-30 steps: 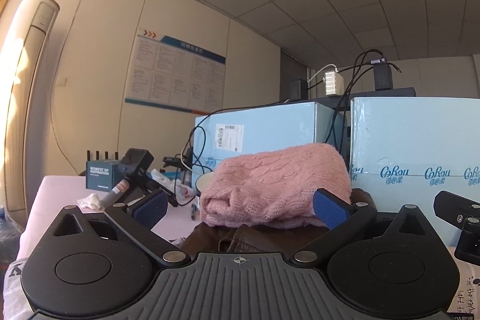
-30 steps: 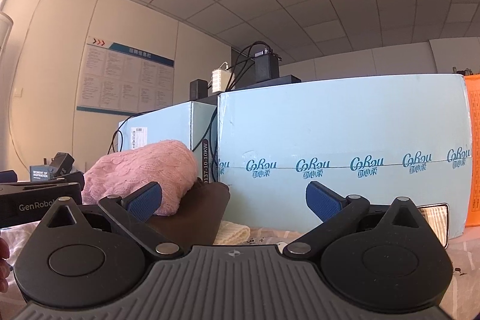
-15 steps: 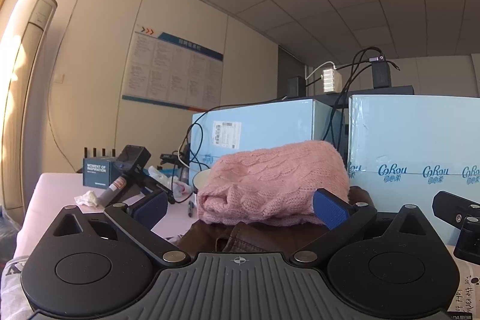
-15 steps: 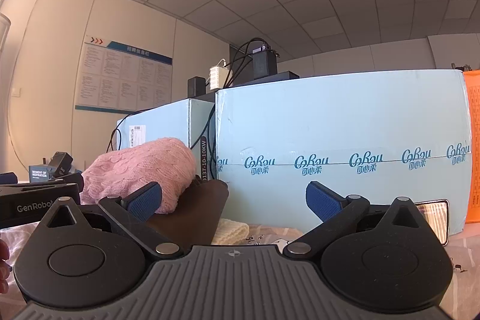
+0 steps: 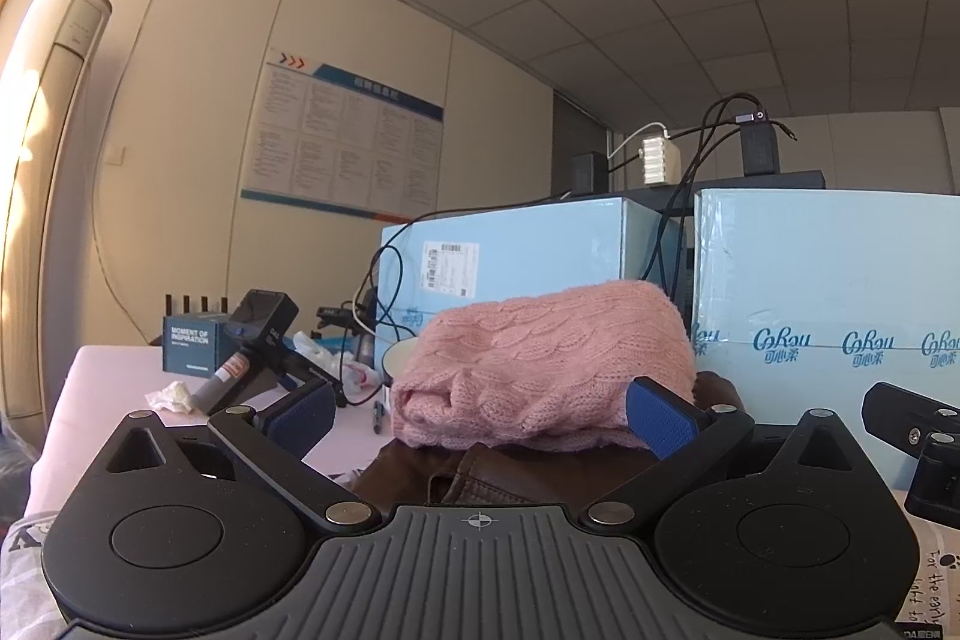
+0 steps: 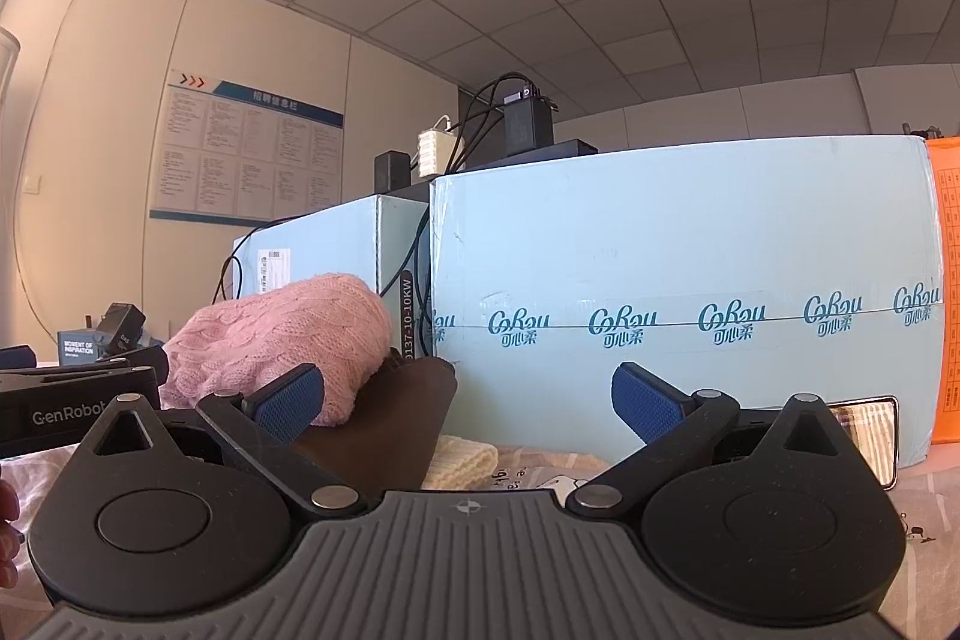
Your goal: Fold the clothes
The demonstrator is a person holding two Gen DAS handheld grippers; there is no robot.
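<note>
A folded pink knit sweater (image 5: 540,364) lies on top of a brown leather garment (image 5: 480,472) straight ahead in the left wrist view. My left gripper (image 5: 480,415) is open and empty, just short of this pile. The sweater (image 6: 282,340) and brown garment (image 6: 384,418) sit to the left in the right wrist view, with a cream knit piece (image 6: 462,460) beside them. My right gripper (image 6: 468,400) is open and empty, facing the blue boxes. A light printed cloth (image 6: 528,472) lies beneath both grippers.
Large light-blue cardboard boxes (image 6: 690,298) stand close behind the clothes, with chargers and cables (image 5: 708,154) on top. A dark small box (image 5: 189,349), a handheld device (image 5: 258,340), crumpled tissue (image 5: 174,396) and cables lie at the table's left. An orange box (image 6: 945,292) is far right.
Both views have tilted slightly upward, so the pile and boxes sit a little lower in frame. Both grippers stay open and empty.
</note>
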